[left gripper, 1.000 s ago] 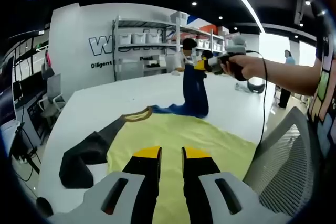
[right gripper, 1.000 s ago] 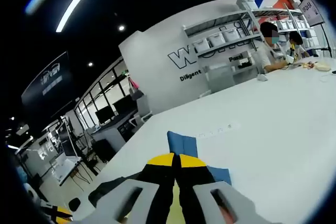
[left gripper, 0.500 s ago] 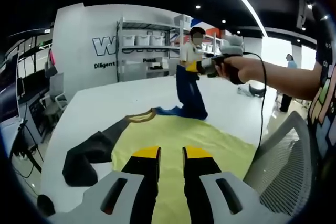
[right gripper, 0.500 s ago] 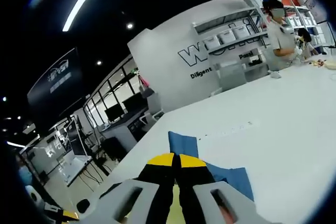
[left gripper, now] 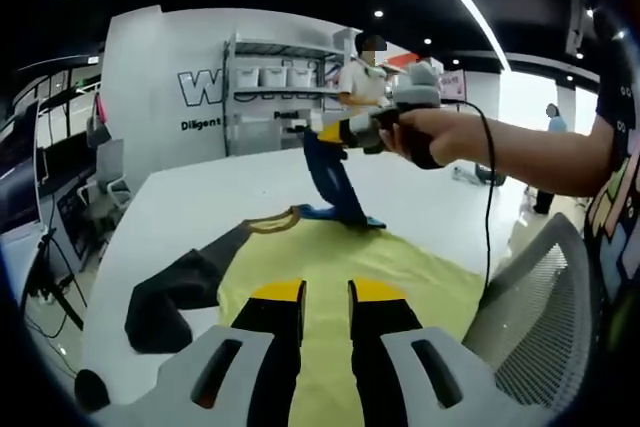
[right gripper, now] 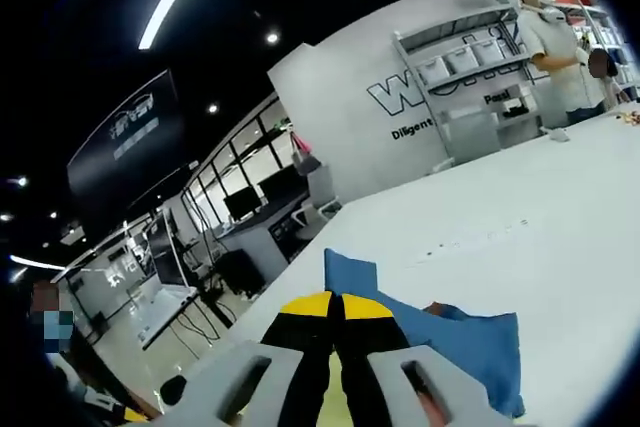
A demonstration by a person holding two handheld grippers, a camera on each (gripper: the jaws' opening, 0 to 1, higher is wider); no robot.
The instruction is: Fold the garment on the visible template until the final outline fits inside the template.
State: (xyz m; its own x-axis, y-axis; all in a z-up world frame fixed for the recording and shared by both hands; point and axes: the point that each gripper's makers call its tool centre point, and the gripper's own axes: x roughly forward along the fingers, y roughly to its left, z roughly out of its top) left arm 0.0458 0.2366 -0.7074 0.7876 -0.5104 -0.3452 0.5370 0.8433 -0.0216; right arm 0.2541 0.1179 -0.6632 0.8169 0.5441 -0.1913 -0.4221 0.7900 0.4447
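Observation:
A yellow garment (left gripper: 330,267) with a dark sleeve (left gripper: 175,292) and a blue sleeve (left gripper: 333,182) lies on the white table (left gripper: 180,207). My left gripper (left gripper: 326,295) hovers over the yellow body, jaws slightly apart with nothing between them. In the left gripper view my right gripper (left gripper: 330,134), held by a hand, is shut on the blue sleeve's end and lifts it above the table. In the right gripper view my right gripper (right gripper: 337,302) is shut on the blue sleeve (right gripper: 450,332), which drapes down to the table (right gripper: 540,207).
A grey mesh chair back (left gripper: 540,327) stands at the table's near right. Shelving with white bins (left gripper: 270,77) lines the far wall. A person (right gripper: 555,37) stands by the table's far end. Desks and monitors (right gripper: 250,207) sit beyond the left edge.
My right gripper has carried the blue sleeve leftward over the garment, so the sleeve now slants. The left gripper has stayed put.

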